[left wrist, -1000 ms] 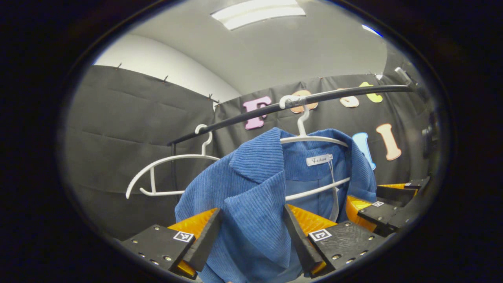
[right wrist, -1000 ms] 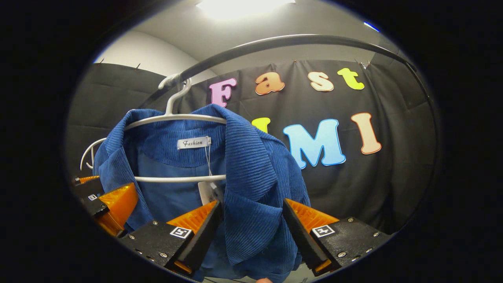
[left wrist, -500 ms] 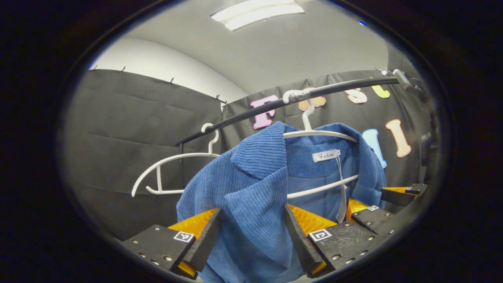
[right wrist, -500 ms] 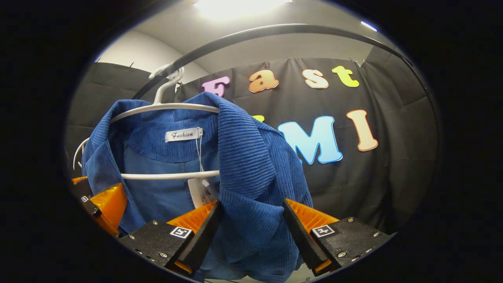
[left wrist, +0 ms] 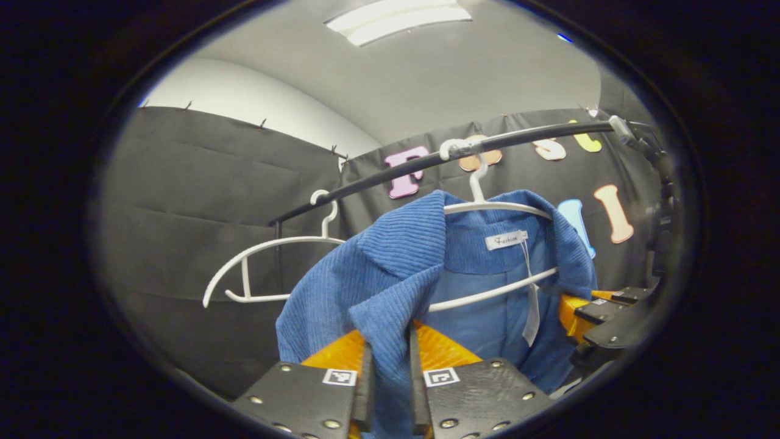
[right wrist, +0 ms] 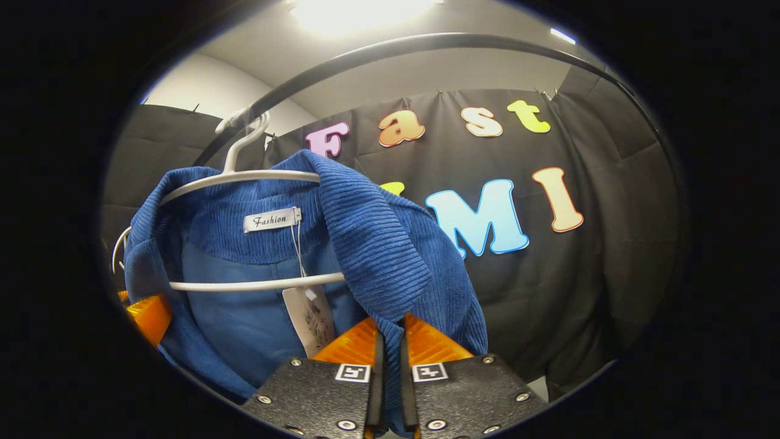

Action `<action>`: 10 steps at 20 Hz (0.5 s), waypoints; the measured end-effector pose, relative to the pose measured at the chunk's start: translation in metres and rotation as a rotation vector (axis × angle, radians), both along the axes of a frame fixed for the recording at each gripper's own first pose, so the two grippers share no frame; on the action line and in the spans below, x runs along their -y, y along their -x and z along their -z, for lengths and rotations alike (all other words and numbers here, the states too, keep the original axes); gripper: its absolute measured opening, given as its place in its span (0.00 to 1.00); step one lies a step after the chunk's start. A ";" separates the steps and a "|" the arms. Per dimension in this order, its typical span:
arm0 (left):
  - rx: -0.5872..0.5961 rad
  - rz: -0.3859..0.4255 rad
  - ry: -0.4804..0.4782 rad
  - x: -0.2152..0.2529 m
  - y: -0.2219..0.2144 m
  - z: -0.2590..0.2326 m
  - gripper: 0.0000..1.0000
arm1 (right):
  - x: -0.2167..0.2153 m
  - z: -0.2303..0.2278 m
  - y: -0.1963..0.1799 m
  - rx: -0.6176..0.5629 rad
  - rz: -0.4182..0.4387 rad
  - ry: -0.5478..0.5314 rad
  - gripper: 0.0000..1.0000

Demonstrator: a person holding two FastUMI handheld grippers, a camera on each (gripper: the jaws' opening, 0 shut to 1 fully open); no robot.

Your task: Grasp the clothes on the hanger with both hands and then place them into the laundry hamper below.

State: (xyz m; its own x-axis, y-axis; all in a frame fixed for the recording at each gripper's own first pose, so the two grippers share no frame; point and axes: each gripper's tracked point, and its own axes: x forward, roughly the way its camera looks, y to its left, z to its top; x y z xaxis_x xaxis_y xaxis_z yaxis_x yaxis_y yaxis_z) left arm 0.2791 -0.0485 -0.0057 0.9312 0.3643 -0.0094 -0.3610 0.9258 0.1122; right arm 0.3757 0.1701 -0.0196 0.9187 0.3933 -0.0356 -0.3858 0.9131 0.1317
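A blue corduroy jacket [left wrist: 390, 268] [right wrist: 378, 244] hangs on a white hanger [left wrist: 487, 207] [right wrist: 244, 178] hooked over a black rail [left wrist: 426, 163] [right wrist: 390, 52]. My left gripper [left wrist: 388, 341] is shut on the jacket's lapel on one side of the collar; both fingers press the cloth. My right gripper [right wrist: 390, 332] is shut on the other lapel in the same way. In the left gripper view, the right gripper [left wrist: 594, 311] also appears beyond the jacket at the right edge. A paper tag [right wrist: 309, 317] dangles inside the collar.
A second white hanger [left wrist: 268, 268], bare, hangs on the same rail to the left of the jacket in the left gripper view. The rail's upright post [left wrist: 279, 256] stands behind it. Black cloth walls close the booth behind and to the sides.
Both grippers, open around the jacket's lapels a moment ago, have closed and now pinch the cloth. The jacket and hanger stay on the rail.
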 end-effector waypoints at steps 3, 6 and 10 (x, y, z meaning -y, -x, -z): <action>0.001 0.008 -0.008 -0.006 0.002 -0.004 0.06 | 0.001 -0.012 0.004 0.042 -0.009 0.000 0.04; 0.011 0.039 -0.021 0.002 0.005 -0.017 0.02 | 0.008 -0.030 0.004 0.088 0.013 -0.010 0.03; 0.034 0.046 -0.021 0.004 0.013 -0.037 0.00 | 0.021 -0.053 0.004 0.135 0.048 -0.031 0.04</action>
